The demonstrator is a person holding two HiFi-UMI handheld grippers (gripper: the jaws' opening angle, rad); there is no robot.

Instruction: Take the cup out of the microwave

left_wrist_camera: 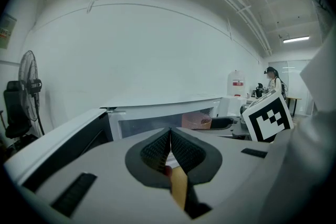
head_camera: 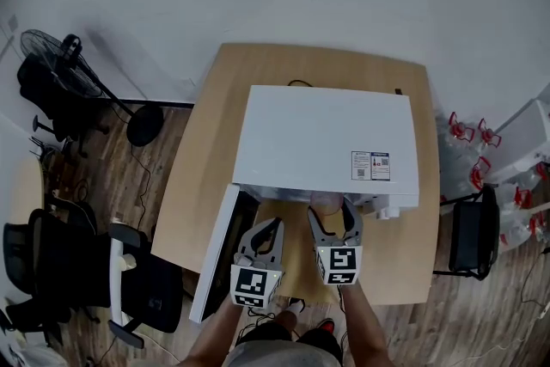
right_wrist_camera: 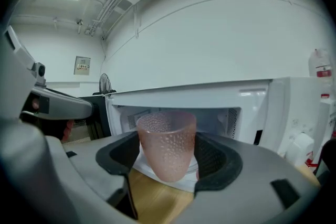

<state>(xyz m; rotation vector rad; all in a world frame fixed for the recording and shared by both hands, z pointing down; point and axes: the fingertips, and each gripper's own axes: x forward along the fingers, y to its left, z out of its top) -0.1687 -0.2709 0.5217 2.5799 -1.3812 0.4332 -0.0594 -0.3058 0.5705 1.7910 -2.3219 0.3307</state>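
A white microwave stands on the wooden table, its door swung open to the left. A translucent pink dimpled cup sits upright between the pads of my right gripper, which is shut on it just in front of the oven's opening. In the head view the cup shows at the microwave's front edge, between the jaws of the right gripper. My left gripper hovers beside it to the left, shut and empty. From the left gripper view the cup appears ahead.
A black office chair and a floor fan stand left of the table. A black stool and water jugs with red handles are at the right. A person stands far back in the left gripper view.
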